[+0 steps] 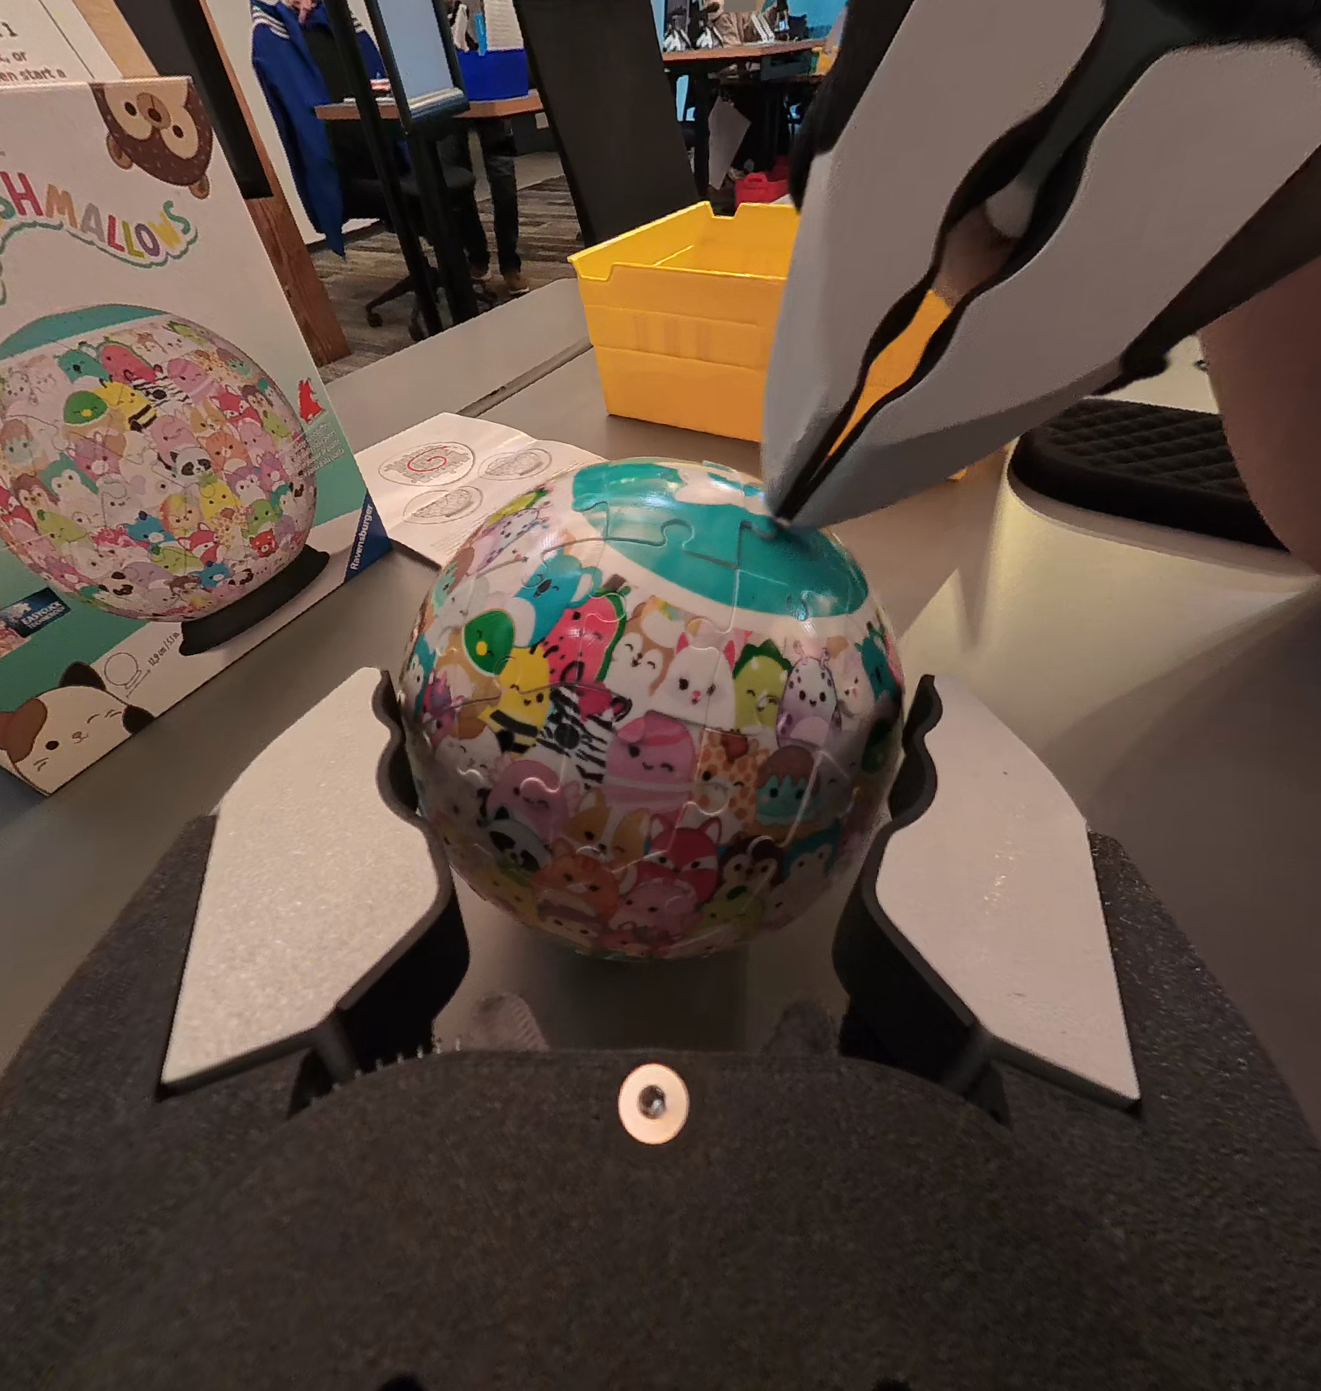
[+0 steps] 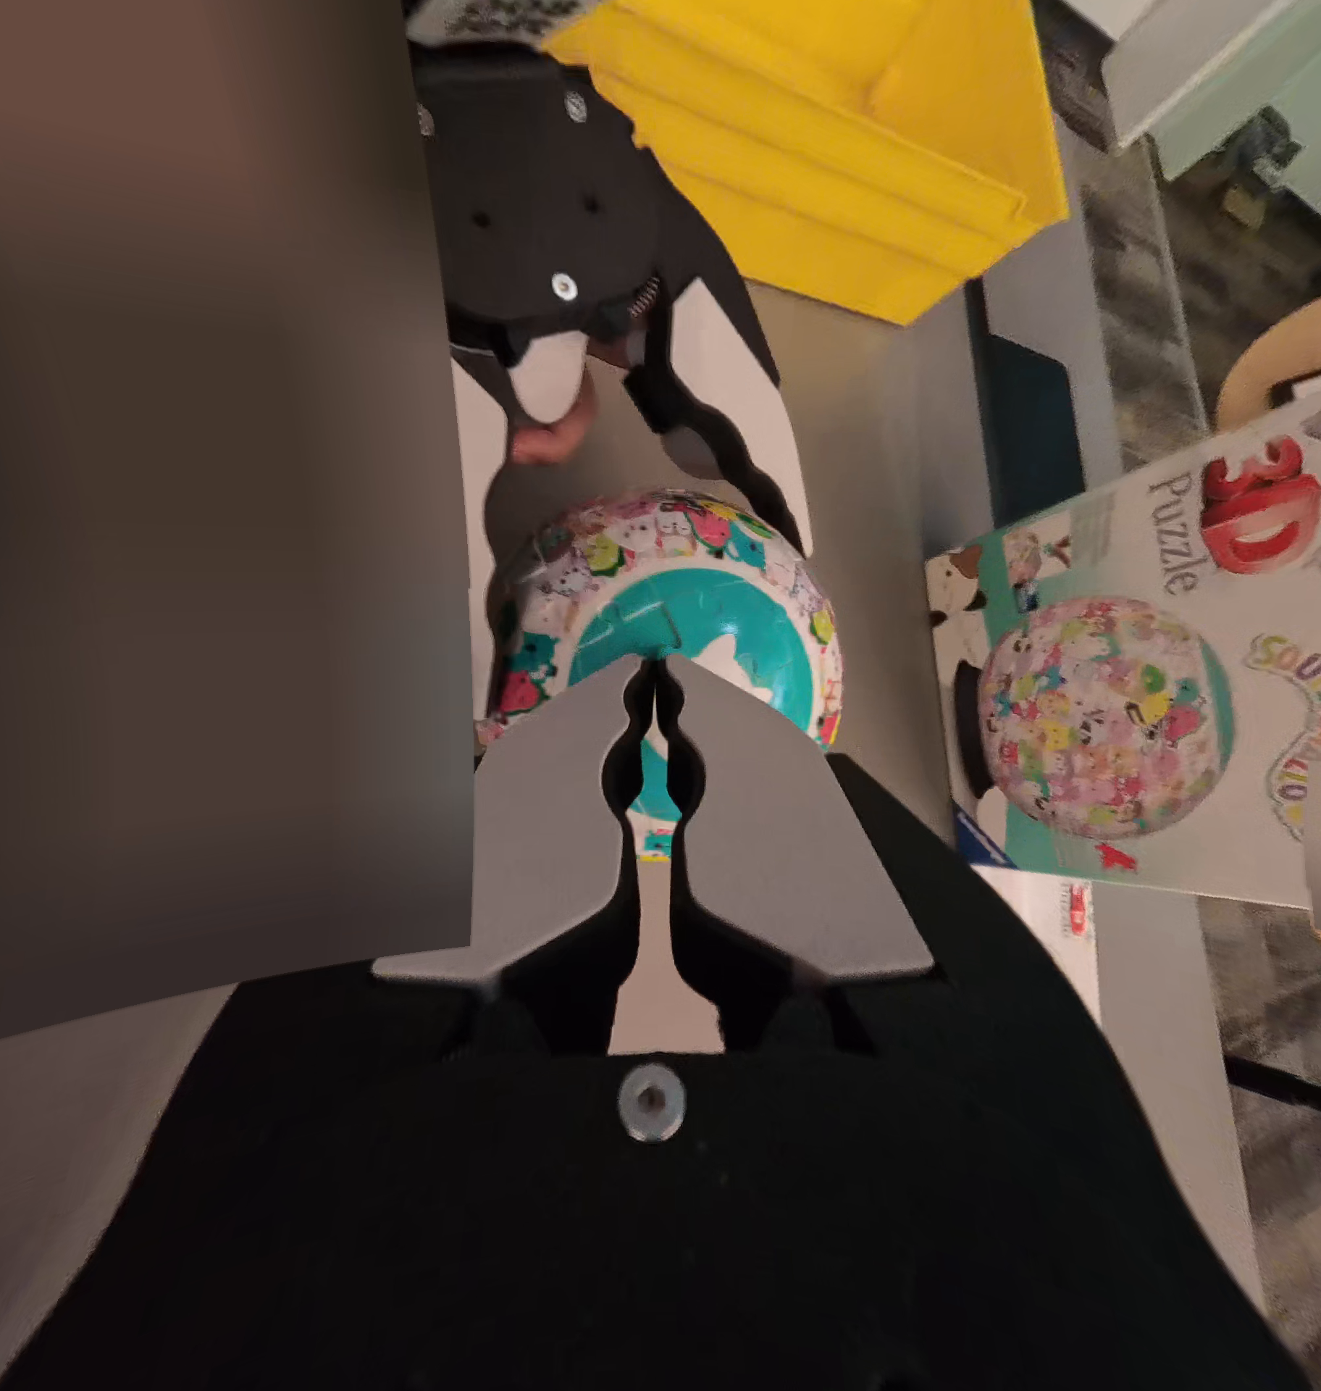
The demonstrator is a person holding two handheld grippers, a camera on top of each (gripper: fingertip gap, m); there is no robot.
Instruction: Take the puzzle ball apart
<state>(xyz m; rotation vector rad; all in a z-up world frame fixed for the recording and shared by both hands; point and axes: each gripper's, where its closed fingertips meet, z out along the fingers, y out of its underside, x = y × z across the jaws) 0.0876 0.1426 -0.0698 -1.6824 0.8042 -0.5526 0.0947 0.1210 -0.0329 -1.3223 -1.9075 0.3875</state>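
in the left wrist view the puzzle ball [image 1: 650, 715], glossy, crowded with bright cartoon animals under a teal cap, sits on the grey table [image 1: 1094, 715], clamped at its sides by the left gripper [image 1: 654, 722]; the right gripper [image 1: 782, 515] touches the cap, tips pinched together, empty. in the right wrist view the right gripper [image 2: 656, 662] presses its closed tips on the puzzle ball [image 2: 755, 602], near the yellow bin [image 2: 830, 150] and the puzzle box [image 2: 1169, 677].

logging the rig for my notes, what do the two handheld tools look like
Both match. The left tool has a matte black, grainy body with a silver screw at its centre, and two flat pale grey fingers edged with wavy black pads. The right tool is built the same; a small coil spring shows on the left one in the right wrist view. No cables visible.
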